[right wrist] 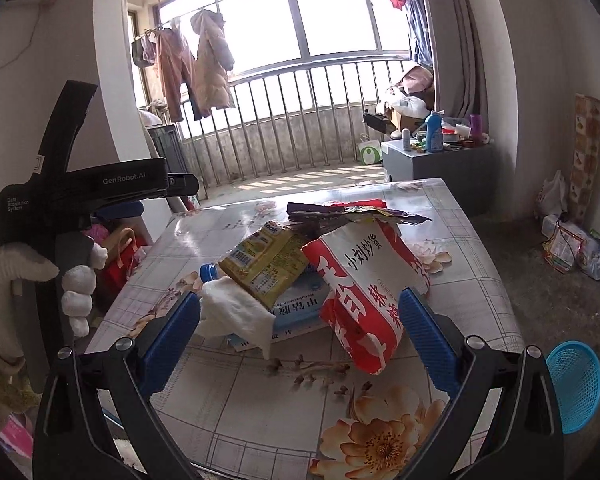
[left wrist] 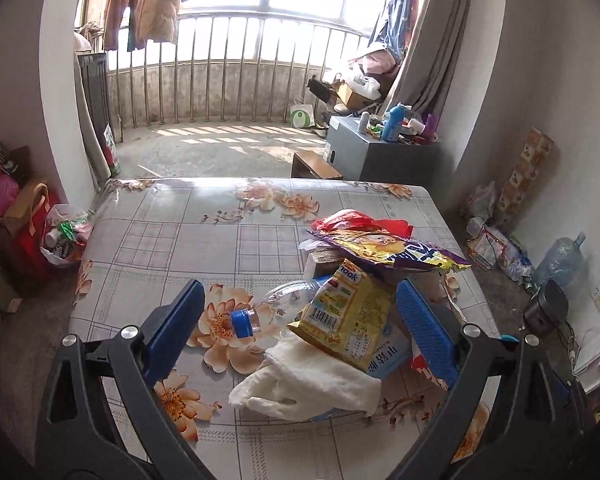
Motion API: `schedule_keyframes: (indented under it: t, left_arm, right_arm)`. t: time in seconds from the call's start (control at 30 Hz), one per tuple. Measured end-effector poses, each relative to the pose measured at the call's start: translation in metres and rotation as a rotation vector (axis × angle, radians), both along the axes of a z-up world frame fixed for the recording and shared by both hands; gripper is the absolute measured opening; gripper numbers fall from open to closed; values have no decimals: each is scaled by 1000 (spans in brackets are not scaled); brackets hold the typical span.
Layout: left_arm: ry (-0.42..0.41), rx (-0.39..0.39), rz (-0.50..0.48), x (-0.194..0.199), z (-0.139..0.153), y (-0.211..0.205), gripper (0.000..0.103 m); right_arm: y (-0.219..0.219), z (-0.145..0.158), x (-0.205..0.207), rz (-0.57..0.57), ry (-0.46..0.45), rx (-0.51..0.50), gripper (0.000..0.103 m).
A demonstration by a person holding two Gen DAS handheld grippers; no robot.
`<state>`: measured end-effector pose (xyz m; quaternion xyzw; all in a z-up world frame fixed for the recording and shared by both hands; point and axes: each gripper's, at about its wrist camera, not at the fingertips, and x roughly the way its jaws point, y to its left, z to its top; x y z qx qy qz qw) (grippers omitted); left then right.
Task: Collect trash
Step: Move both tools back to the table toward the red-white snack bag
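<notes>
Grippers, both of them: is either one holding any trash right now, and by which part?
Nothing is held. The left gripper and right gripper are both open above the table, pads clear of the trash pile.

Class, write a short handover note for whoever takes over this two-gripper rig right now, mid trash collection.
Left gripper: open, holding nothing, aimed at the pile.
Right gripper: open, holding nothing, facing the red-and-white bag.
On the table: plastic bottle, yellow snack packet, white cloth, purple-and-yellow wrapper, blue-and-white box, all heaped together.
Blue basket sits on the floor to the right.
Done: nothing gripped yet.
Left: the whole pile.
</notes>
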<state>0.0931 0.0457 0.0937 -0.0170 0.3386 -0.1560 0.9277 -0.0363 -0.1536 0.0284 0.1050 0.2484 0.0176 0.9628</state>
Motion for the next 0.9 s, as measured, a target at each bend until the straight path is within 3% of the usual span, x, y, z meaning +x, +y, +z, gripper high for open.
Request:
schedule_keyframes:
  t: [0.5,0.9]
  left_arm:
    - [-60,1,-35,-8,-13,26,92]
    - [-55,-50,-23,-7,-30,71,92]
  right_arm:
    - [15,-3,14,14,-12,44,97]
    - [18,6,17,40,-57,40,96]
